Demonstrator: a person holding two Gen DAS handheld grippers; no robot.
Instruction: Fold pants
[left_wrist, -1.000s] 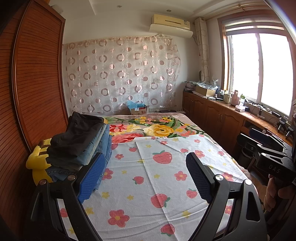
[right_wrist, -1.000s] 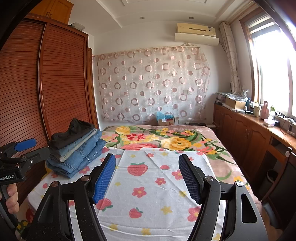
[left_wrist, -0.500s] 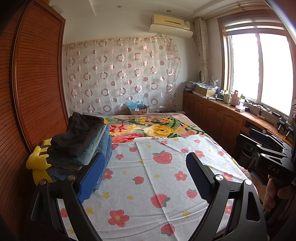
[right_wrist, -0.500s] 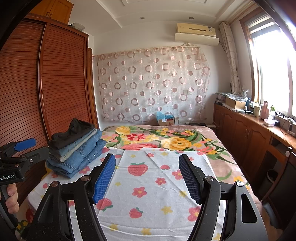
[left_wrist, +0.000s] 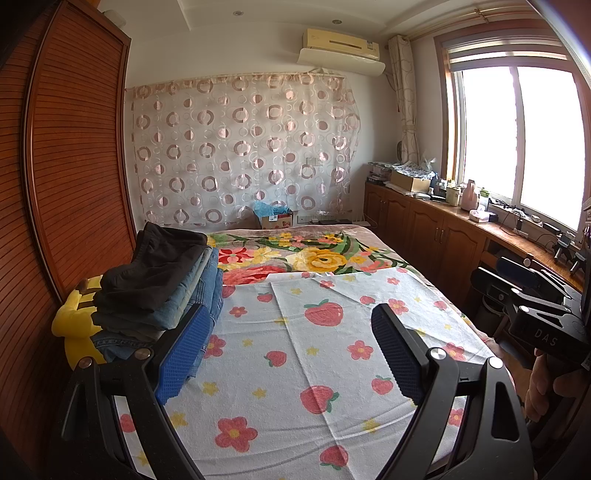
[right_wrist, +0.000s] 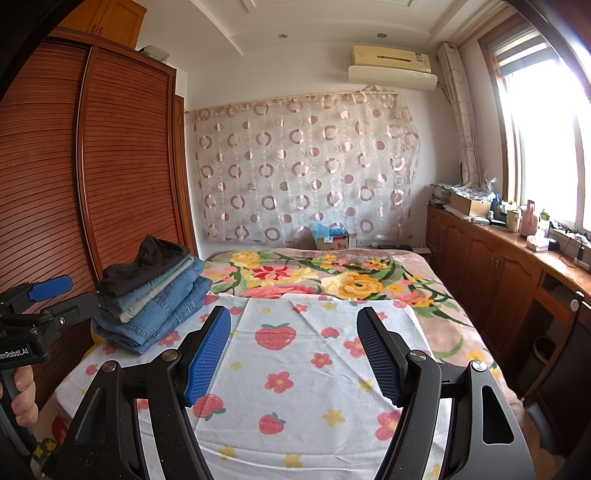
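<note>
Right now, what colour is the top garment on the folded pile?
Dark brownish-black, lying on the blue denim of the folded pile; the right wrist view shows it best.

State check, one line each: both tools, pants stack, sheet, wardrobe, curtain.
left tool: open, empty
right tool: open, empty
pants stack: folded, piled at the bed's left edge
strawberry sheet: spread flat, nothing on its middle
wardrobe: doors shut
curtain: drawn across the wall

We look from both wrists along each tool, tilted slightly down over the bed (left_wrist: 303, 369) toward the curtained wall (right_wrist: 306, 166). Our left view sits nearer the wardrobe side; both share the stacked pants (right_wrist: 151, 295).
</note>
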